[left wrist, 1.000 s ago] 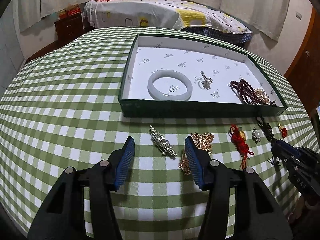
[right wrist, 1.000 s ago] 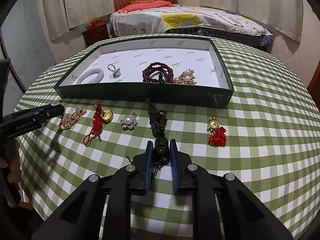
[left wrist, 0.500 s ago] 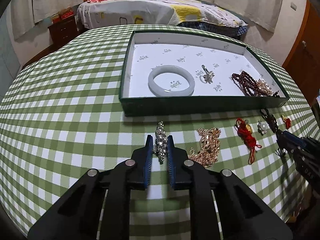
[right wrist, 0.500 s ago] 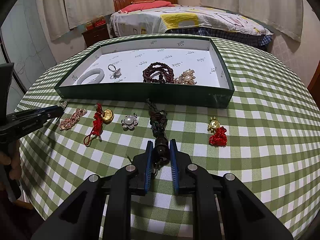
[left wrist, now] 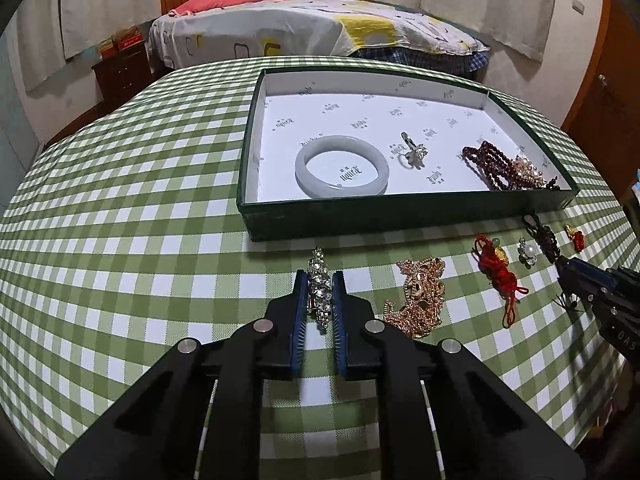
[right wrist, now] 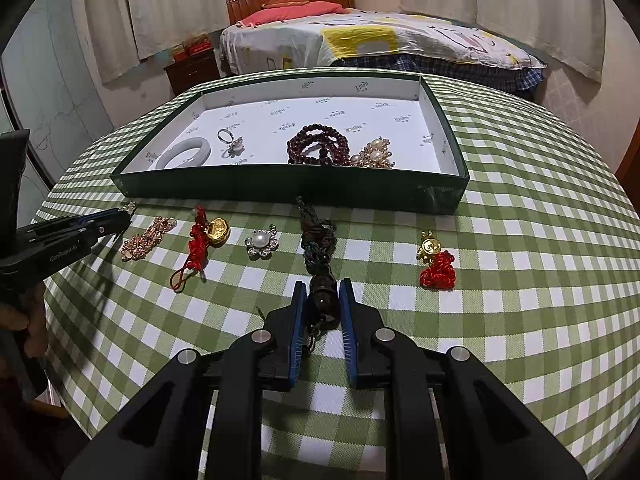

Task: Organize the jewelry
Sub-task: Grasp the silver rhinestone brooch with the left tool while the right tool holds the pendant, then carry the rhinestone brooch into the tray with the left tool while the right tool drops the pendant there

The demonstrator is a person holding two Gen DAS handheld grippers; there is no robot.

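My left gripper [left wrist: 320,280] is shut on a silver rhinestone brooch [left wrist: 319,286] just in front of the green tray [left wrist: 400,210]. My right gripper [right wrist: 323,290] is shut on the bead end of a dark braided cord pendant [right wrist: 316,240] that lies on the cloth toward the tray [right wrist: 280,188]. The tray holds a pale jade bangle [left wrist: 342,166], a silver ring [left wrist: 414,152], dark red beads [left wrist: 486,164] and a pearl brooch [right wrist: 374,156]. A gold chain [left wrist: 420,292] lies right of the left gripper.
On the checked cloth lie a red cord with gold charm [right wrist: 208,236], a pearl flower brooch [right wrist: 262,241] and a gold charm on a red knot [right wrist: 436,262]. A bed [right wrist: 380,40] stands behind the round table.
My left gripper moved in and shut on the rhinestone brooch, then shifted slightly toward the tray. My right gripper has stayed shut on the cord pendant.
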